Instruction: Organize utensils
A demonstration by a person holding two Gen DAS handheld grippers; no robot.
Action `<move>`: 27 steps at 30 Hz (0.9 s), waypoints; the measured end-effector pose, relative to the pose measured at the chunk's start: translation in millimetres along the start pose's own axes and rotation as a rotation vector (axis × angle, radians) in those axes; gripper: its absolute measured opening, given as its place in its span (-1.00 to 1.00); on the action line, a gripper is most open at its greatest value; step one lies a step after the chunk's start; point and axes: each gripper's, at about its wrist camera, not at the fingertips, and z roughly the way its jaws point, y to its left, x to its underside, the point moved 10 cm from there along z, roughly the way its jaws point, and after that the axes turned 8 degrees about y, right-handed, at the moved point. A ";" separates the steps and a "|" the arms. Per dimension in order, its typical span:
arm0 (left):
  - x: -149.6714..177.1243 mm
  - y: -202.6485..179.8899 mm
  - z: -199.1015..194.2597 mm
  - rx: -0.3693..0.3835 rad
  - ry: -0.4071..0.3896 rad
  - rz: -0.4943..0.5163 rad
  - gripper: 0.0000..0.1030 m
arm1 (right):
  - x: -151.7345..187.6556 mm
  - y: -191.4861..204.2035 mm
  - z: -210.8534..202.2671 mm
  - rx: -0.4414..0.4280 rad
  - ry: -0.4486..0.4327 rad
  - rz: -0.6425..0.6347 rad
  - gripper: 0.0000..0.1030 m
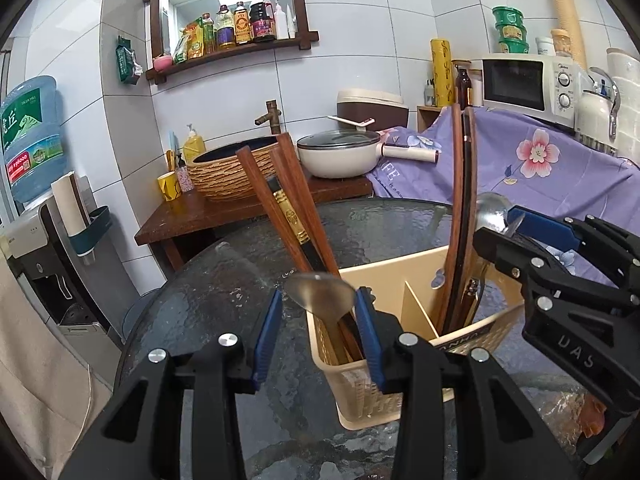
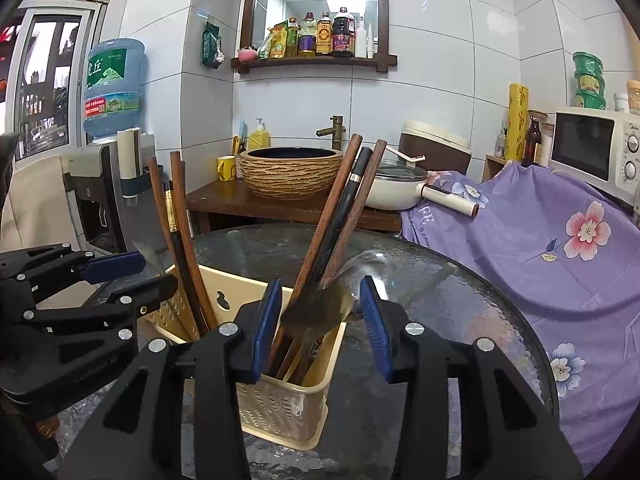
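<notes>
A beige divided utensil holder (image 1: 400, 268) (image 2: 240, 284) stands on the round glass table (image 1: 200, 300). Brown and black chopsticks (image 1: 288, 200) lean out of its left compartment, and more chopsticks (image 1: 460, 200) (image 2: 344, 208) stand in the right one. My left gripper (image 1: 318, 336) is open around a metal spoon (image 1: 320, 290) that stands bowl-up in the left compartment. My right gripper (image 2: 320, 320) is open around a second spoon (image 2: 316, 308) (image 1: 494, 206) standing in the right compartment. Each gripper shows in the other's view, the right gripper (image 1: 512, 228) and the left gripper (image 2: 148, 270).
A purple floral cloth (image 2: 540, 240) covers furniture to the right, under a microwave (image 2: 592, 152). Behind the table, a wooden stand (image 2: 280, 204) carries a woven basin and a white pot (image 2: 396, 192). A water dispenser (image 2: 108, 184) stands at the left.
</notes>
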 end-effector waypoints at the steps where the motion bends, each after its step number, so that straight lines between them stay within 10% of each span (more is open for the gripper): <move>1: 0.0 0.9 -4.0 -0.001 -0.007 0.000 -0.02 | -0.7 -0.1 -2.1 -0.003 -0.004 0.005 0.10; 12: 24.0 12.4 -44.8 -0.026 -0.083 -0.044 0.75 | 3.3 -21.4 -45.9 -0.041 -0.036 0.124 0.35; 27: 134.4 5.2 -105.8 0.046 -0.160 -0.193 0.88 | 144.3 -6.3 -125.3 -0.066 -0.003 0.120 0.80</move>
